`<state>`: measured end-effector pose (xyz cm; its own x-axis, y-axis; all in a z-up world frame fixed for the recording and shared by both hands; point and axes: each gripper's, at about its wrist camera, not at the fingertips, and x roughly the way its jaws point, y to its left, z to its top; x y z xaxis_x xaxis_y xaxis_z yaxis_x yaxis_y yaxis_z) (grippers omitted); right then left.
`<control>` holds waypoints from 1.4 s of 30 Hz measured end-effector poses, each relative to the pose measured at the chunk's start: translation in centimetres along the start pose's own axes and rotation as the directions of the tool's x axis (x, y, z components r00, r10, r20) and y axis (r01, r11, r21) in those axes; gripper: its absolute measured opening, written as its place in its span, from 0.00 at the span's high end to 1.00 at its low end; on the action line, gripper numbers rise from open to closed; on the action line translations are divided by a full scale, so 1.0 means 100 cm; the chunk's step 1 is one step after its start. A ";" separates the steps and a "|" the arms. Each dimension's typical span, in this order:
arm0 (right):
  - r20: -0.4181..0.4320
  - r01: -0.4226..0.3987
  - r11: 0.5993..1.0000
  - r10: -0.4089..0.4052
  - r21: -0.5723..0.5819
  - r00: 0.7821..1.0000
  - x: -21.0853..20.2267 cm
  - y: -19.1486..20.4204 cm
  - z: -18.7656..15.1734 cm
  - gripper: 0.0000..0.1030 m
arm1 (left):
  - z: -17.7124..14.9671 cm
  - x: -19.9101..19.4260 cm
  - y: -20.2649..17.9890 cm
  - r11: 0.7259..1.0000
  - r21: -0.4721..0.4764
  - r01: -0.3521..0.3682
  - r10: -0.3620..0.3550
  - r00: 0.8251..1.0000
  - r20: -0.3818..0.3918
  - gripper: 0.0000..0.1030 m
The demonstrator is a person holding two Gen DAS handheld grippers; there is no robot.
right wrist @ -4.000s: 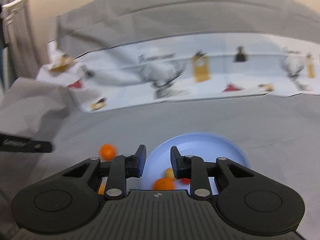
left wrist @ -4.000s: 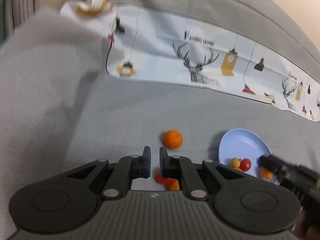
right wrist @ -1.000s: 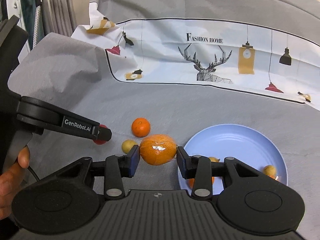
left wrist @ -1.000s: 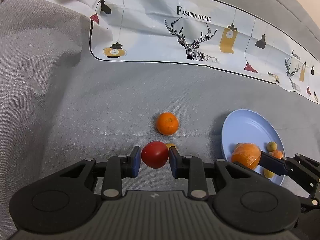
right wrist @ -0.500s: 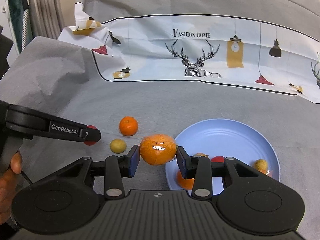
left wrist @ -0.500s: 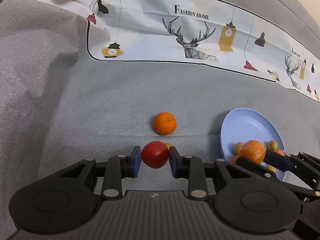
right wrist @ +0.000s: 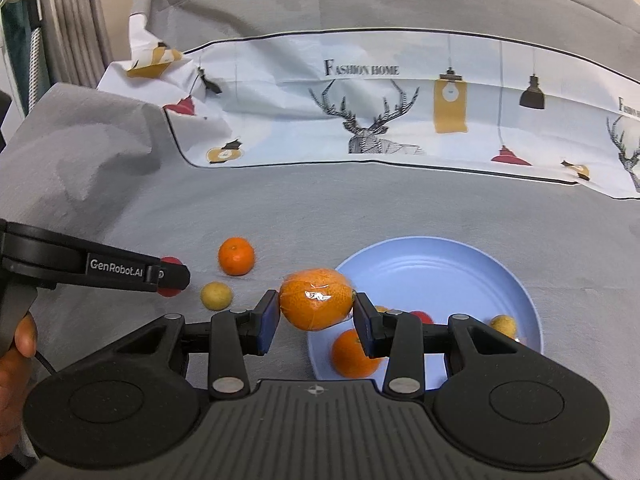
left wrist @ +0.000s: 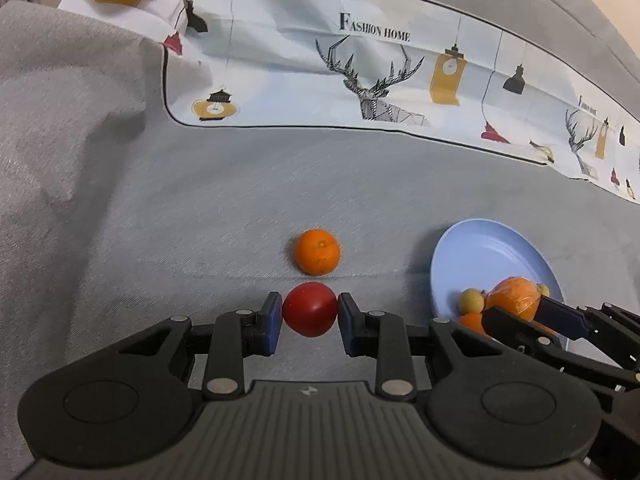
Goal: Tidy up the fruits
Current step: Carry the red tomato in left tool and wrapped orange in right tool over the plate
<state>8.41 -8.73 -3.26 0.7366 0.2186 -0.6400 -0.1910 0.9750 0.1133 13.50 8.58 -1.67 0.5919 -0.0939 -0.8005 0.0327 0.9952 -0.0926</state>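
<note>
My left gripper is shut on a red tomato, held just above the grey cloth. Beyond it lies a loose orange. My right gripper is shut on a plastic-wrapped orange, held at the left rim of the light blue plate. On the plate lie an orange, a small red fruit and a small yellow fruit. In the right wrist view the left gripper comes in from the left, with a loose yellow fruit and the loose orange next to it.
A white printed cloth with deer and lamps lies along the back of the grey cover. The grey fabric bunches into a raised fold at the left. A person's hand holds the left gripper's handle at the left edge.
In the left wrist view the right gripper has carried the wrapped orange a little further over the plate's near edge. The left gripper keeps its hold on the tomato and stays put.
</note>
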 end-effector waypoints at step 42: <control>-0.040 0.291 0.921 -0.291 0.259 0.956 -0.008 -0.086 -0.003 0.59 | 0.012 0.033 -0.109 0.974 0.139 0.177 -0.185 0.982 0.043 0.68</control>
<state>9.30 -17.33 -3.98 0.7339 -0.0764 -0.6749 0.2066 0.9717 0.1147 16.01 -2.57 -2.58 0.6099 -0.2747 -0.7434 0.2484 0.9570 -0.1499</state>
